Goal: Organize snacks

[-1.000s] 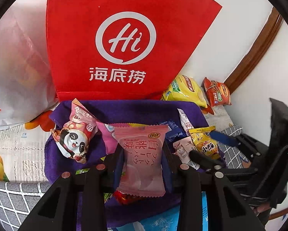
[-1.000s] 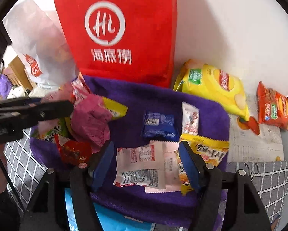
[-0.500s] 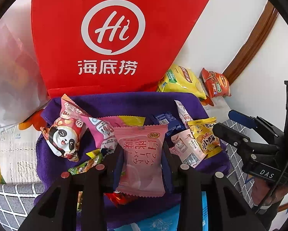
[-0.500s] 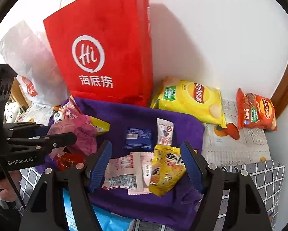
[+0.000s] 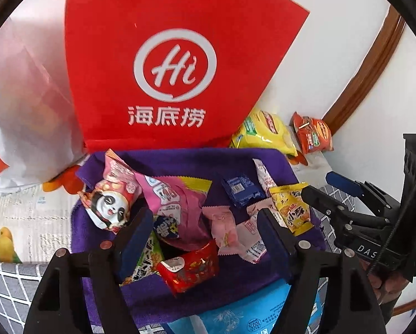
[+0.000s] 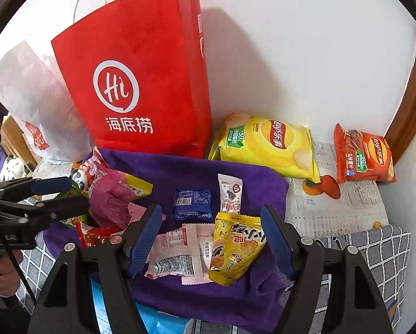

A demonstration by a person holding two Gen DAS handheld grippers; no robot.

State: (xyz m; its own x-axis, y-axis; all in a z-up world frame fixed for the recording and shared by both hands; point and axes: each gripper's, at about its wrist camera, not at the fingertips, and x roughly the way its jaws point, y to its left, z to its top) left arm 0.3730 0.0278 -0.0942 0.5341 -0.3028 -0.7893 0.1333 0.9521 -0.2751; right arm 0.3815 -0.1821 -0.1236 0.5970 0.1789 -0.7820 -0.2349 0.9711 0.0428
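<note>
A purple cloth holds several small snack packets. My left gripper is open and empty above a light pink packet, a red packet and a panda packet. My right gripper is open and empty above a white-pink packet and a yellow packet. A dark blue packet and a slim white stick packet lie further back.
A red Haidilao bag stands behind the cloth against the wall, a white plastic bag to its left. A yellow chip bag and an orange chip bag lie at right. A light blue pack lies at the front.
My left gripper has opened and let go of the light pink packet, which now lies on the cloth. My right gripper has pulled back and up from the packets.
</note>
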